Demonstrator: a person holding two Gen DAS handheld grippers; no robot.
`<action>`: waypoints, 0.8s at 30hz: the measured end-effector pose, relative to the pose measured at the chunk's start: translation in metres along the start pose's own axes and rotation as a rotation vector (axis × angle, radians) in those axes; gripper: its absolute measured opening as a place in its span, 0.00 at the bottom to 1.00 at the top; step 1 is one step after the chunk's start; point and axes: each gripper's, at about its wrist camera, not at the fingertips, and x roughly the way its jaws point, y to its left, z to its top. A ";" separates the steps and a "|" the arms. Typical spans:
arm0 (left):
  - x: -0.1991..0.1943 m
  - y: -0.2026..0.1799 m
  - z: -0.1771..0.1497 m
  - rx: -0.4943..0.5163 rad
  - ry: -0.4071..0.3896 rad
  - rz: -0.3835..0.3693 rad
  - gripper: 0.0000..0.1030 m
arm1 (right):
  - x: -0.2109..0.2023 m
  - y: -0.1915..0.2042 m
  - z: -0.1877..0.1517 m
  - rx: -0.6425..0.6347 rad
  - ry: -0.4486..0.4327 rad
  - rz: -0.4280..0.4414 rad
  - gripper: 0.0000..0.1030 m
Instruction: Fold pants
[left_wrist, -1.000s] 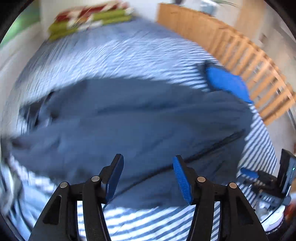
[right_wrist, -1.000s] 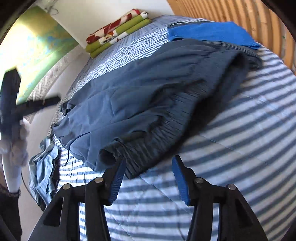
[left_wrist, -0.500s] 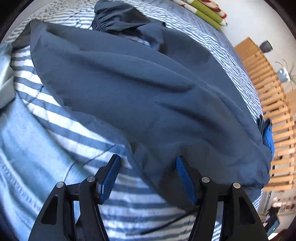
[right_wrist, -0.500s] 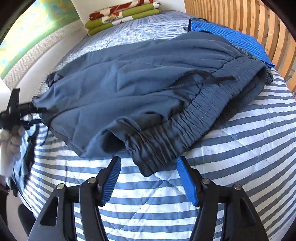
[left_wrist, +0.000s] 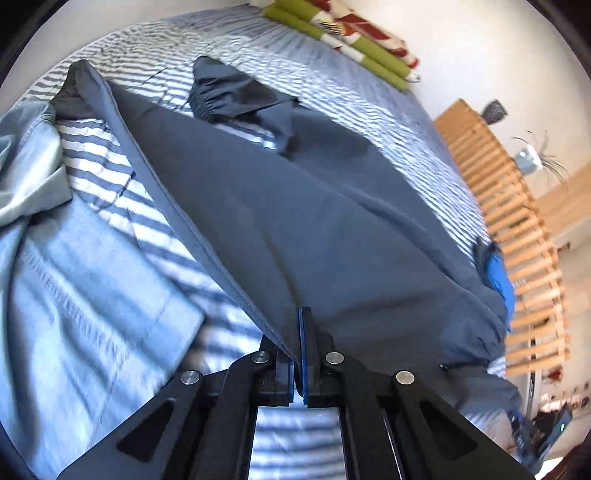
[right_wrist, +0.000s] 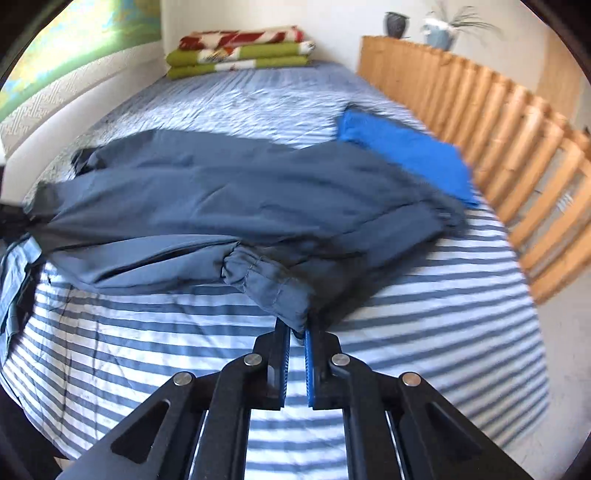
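The left gripper, low in its frame, has its jaws clamped on a seam edge of the pants, which spread across the striped bed. The right gripper is closing on a bunched corner of the fabric. Judged best: lift both ends evenly, keeping the cloth taut, clear of the blue cloth at upper right.

pants blurred, bedspread stripes smeared
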 end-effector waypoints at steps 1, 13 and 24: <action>-0.010 -0.012 -0.014 0.024 0.007 -0.031 0.01 | -0.013 -0.016 -0.003 0.021 -0.015 -0.008 0.06; -0.047 -0.144 -0.246 0.319 0.354 -0.285 0.12 | -0.067 -0.142 -0.043 0.205 0.006 -0.448 0.07; -0.106 -0.049 -0.097 0.210 0.036 0.037 0.32 | -0.084 -0.063 -0.025 0.104 -0.005 -0.181 0.22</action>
